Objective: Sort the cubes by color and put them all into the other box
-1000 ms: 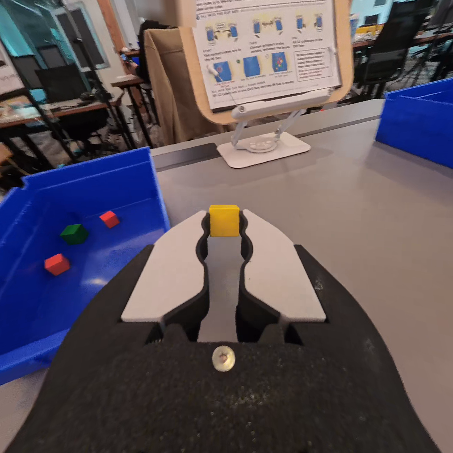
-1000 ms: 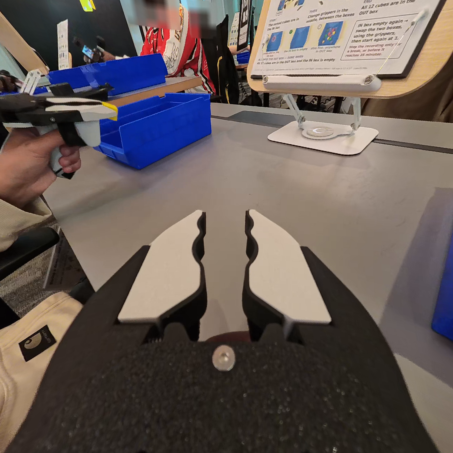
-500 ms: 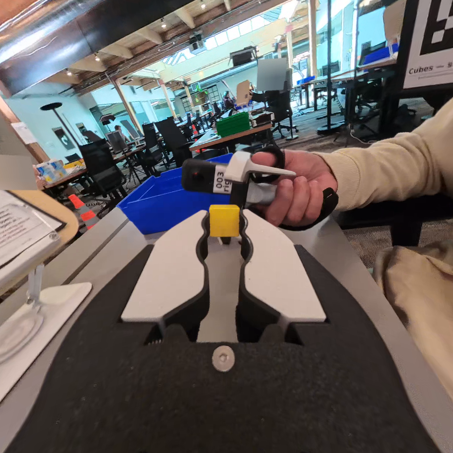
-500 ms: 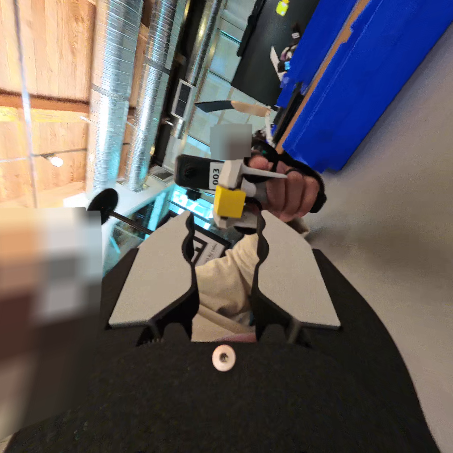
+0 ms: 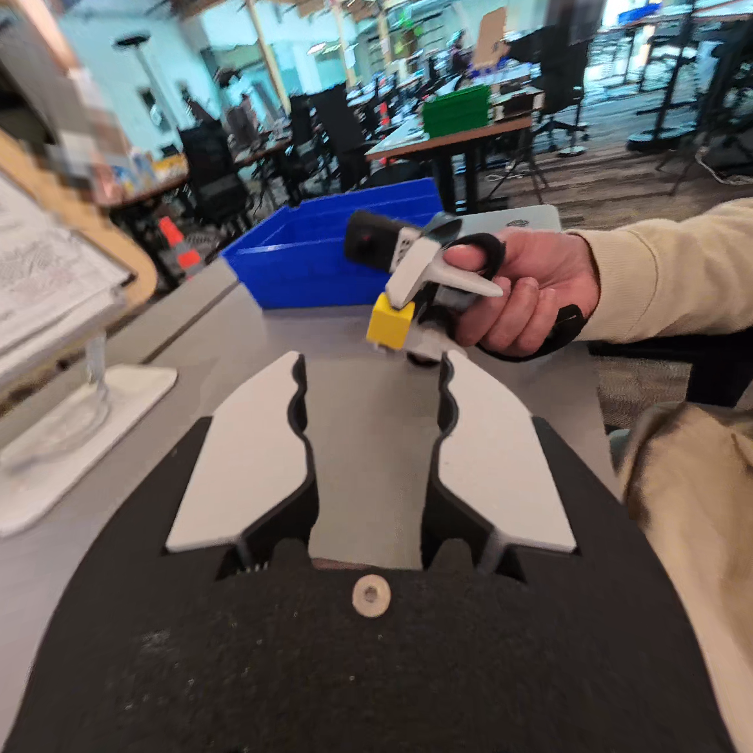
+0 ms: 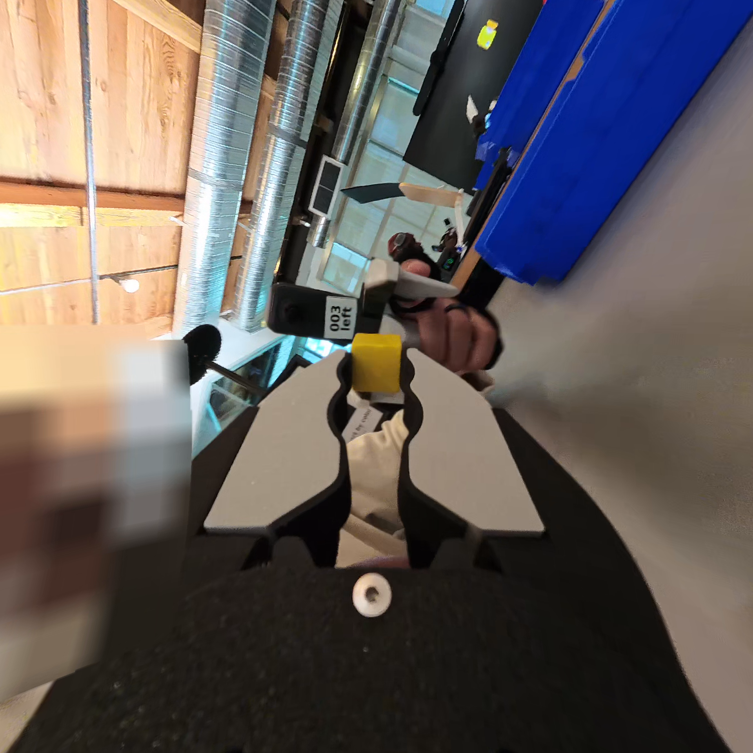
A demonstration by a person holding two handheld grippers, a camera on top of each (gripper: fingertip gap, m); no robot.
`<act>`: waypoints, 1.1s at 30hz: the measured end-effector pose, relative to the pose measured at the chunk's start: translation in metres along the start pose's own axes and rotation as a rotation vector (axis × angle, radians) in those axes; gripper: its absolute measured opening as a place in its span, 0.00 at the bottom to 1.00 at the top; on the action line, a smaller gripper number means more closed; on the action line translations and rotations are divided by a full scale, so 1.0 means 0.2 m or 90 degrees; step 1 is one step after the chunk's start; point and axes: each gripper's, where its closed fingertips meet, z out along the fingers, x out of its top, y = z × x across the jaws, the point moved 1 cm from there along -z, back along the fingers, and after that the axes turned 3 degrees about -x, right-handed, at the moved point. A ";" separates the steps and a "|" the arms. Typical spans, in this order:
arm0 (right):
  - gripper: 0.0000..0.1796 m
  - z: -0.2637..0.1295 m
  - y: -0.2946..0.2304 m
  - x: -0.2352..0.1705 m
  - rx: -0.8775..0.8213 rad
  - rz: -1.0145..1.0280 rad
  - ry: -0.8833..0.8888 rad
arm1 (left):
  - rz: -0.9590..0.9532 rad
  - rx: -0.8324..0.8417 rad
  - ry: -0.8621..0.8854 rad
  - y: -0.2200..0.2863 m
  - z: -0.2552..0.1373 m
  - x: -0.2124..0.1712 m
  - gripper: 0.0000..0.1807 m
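R claw (image 6: 375, 368): fingers close together, clamped on yellow cube (image 6: 375, 362) at the tips. R view is rolled sideways, so my R hand (image 5: 525, 293) holds that tool tilted, off the grey surface (image 5: 366, 448); cream sleeve behind it.

L claw (image 5: 370, 366): fingers wide apart, nothing btwn them, touching nothing. Points at the R claw, which sits just beyond its tips w/ the cube. Cube is in the air above the surface, not in a box.

Blue box (image 5: 326, 260) behind R claw, on the surface. Second blue box (image 6: 603, 155) at upper right of R view. Document stand (image 5: 73, 411) far left.
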 end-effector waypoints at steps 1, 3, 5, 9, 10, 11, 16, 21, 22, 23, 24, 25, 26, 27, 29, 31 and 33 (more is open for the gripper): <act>0.12 -0.03 0.00 0.00 -0.017 -0.025 0.011 | -0.044 0.019 -0.012 0.00 -0.05 -0.01 0.38; 0.12 -0.10 0.02 -0.02 -0.086 -0.116 0.029 | -0.153 0.056 -0.048 0.03 -0.16 -0.07 0.47; 0.12 -0.20 0.06 -0.02 -0.202 -0.247 0.048 | -0.238 0.127 -0.086 0.04 -0.27 -0.16 0.46; 0.12 -0.38 0.06 -0.02 -0.417 -0.493 0.121 | -0.330 0.266 -0.046 0.03 -0.47 -0.25 0.40; 0.12 -0.41 0.05 -0.02 -0.461 -0.536 0.134 | -0.326 0.293 -0.039 0.02 -0.51 -0.27 0.39; 0.12 -0.43 0.06 -0.03 -0.500 -0.565 0.141 | -0.315 0.308 -0.039 0.02 -0.54 -0.28 0.37; 0.12 -0.44 0.04 -0.04 -0.535 -0.595 0.149 | -0.228 0.349 -0.064 0.03 -0.55 -0.29 0.34; 0.12 -0.49 -0.05 0.03 -0.532 -0.615 0.174 | -0.144 0.353 -0.150 0.05 -0.48 -0.37 0.34; 0.12 -0.54 -0.12 0.09 -0.542 -0.636 0.193 | -0.122 0.366 -0.157 0.04 -0.49 -0.37 0.33; 0.12 -0.61 -0.20 0.19 -0.571 -0.661 0.222 | -0.106 0.376 -0.156 0.03 -0.50 -0.36 0.33; 0.12 -0.71 -0.29 0.30 -0.607 -0.679 0.251 | -0.100 0.375 -0.153 0.02 -0.50 -0.35 0.33; 0.12 -0.80 -0.35 0.42 -0.638 -0.675 0.254 | -0.104 0.371 -0.150 0.02 -0.50 -0.35 0.33; 0.12 -0.89 -0.37 0.53 -0.667 -0.653 0.234 | -0.114 0.372 -0.147 0.00 -0.50 -0.34 0.33; 0.12 -0.99 -0.36 0.67 -0.710 -0.633 0.214 | -0.128 0.374 -0.143 -0.01 -0.50 -0.34 0.33; 0.12 -1.22 -0.24 0.95 -0.829 -0.600 0.160 | -0.159 0.370 -0.133 -0.03 -0.51 -0.34 0.33; 0.13 -1.39 0.03 1.16 -0.905 -0.508 0.022 | -0.190 0.369 -0.122 -0.06 -0.51 -0.34 0.33; 0.13 -1.50 0.32 1.26 -0.931 -0.405 -0.096 | -0.215 0.367 -0.115 -0.08 -0.52 -0.35 0.33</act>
